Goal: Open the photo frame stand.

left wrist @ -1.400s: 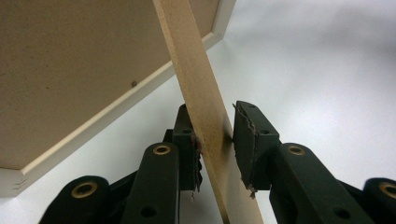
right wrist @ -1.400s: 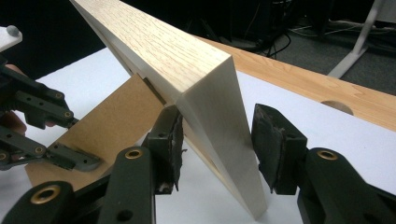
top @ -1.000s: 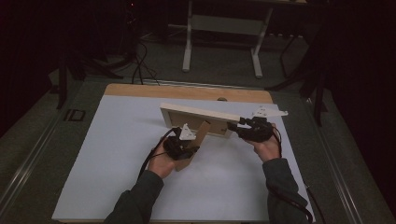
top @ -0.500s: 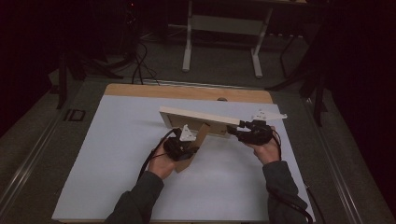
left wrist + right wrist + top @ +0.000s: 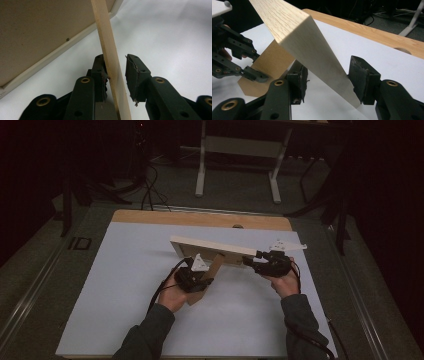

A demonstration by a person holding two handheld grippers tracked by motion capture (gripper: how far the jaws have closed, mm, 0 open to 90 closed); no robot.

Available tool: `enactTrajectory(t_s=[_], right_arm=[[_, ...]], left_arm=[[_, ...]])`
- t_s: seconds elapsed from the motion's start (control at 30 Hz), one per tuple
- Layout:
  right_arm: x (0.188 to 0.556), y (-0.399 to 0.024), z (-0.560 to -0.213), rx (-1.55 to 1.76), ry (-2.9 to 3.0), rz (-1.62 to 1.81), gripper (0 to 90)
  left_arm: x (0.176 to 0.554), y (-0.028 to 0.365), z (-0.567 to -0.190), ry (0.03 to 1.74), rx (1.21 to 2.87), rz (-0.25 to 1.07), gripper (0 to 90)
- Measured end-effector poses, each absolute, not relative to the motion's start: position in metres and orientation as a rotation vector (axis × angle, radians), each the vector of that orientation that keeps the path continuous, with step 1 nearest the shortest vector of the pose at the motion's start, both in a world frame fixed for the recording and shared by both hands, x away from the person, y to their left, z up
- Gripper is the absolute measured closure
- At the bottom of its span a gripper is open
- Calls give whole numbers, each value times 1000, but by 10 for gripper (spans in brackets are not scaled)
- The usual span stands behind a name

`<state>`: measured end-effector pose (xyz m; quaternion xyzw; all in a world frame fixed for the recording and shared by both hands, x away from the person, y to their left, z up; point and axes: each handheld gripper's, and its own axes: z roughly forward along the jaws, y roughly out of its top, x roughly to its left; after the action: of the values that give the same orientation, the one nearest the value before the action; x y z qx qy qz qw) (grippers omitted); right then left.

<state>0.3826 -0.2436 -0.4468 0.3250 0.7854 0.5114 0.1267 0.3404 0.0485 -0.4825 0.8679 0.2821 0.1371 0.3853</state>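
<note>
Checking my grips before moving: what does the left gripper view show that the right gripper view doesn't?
Left gripper view: the frame's back with a small screw; the stand edge-on between the left gripper's fingers, touching one, clear of the other. Right gripper view: the frame's rail between the right gripper's fingers, the table's wooden edge, the left gripper farther off. Both: the stand, the white sheet, fingers that have just been opening.
</note>
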Motion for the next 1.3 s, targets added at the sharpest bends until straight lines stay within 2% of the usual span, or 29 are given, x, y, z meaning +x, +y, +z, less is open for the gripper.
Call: enactTrajectory(t_s=[0.3,0.7,1.3], right_arm=[[383,-245,-457,975,2318,1408,497],[382,-248,-464,1008,2326,1401,505],[381,-256,-474,1056,2315,1397,520]], left_arm=[[338,58,-474,725,2157,329,646],[336,72,-465,737,2097,304,643],[332,98,-454,794,2017,333,643]])
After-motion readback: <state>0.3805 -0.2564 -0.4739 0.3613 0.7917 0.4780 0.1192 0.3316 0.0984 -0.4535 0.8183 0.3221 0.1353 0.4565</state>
